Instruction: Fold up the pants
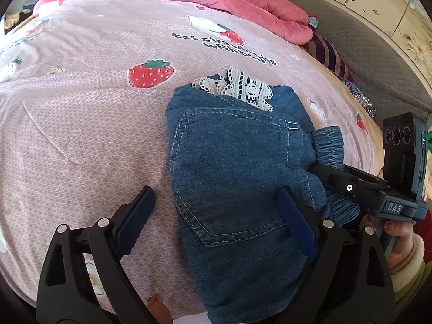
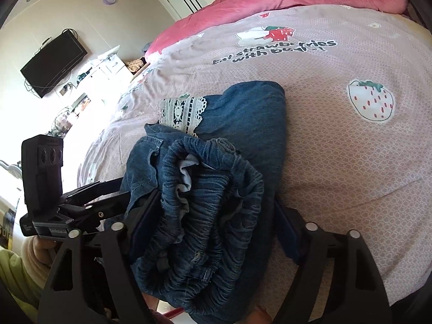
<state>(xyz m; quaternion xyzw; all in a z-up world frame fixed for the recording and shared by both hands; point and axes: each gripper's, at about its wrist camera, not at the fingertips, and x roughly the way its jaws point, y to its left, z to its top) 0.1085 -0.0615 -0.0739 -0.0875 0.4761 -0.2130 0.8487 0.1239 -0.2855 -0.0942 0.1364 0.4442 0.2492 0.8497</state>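
While sunlight washed the room, one pair of denim pants (image 1: 232, 167) lay folded into a thick, roughly rectangular bundle on a bed, near its front edge. The soft blue cloth showed pale topstitching, a single back pocket (image 1: 232, 178) facing up, and a gathered, ribbed elastic waistband (image 2: 205, 205) bunched at the near end. One strip of white lace trim (image 1: 243, 86) with scalloped edges poked out at the far end. The bundle's long axis ran away from the cameras toward the head of the bed, waistband nearest, lace farthest.

Two tools framed it. The left hand-held gripper (image 1: 216, 221), of black plastic with dark blue serrated pads, stood spread wide: one finger over the sheet, the other over the denim, neither pressing on the cloth. The right hand-held gripper (image 2: 213, 221) straddled the bunched waistband, its left pad against the folds; its far pad was partly hidden behind the cloth, so whether it clenched the fabric could not be told.

The bedsheet (image 1: 81, 135) was mauve-pink with a fine scale pattern, printed with strawberries and cartoon cats. One rose-pink quilt (image 1: 243, 2), plush and rumpled, was heaped along the far side. A striped garment (image 1: 326, 54) lay by the grey quilted headboard (image 1: 378, 54). One black television (image 2: 54, 64) hung on the wall.
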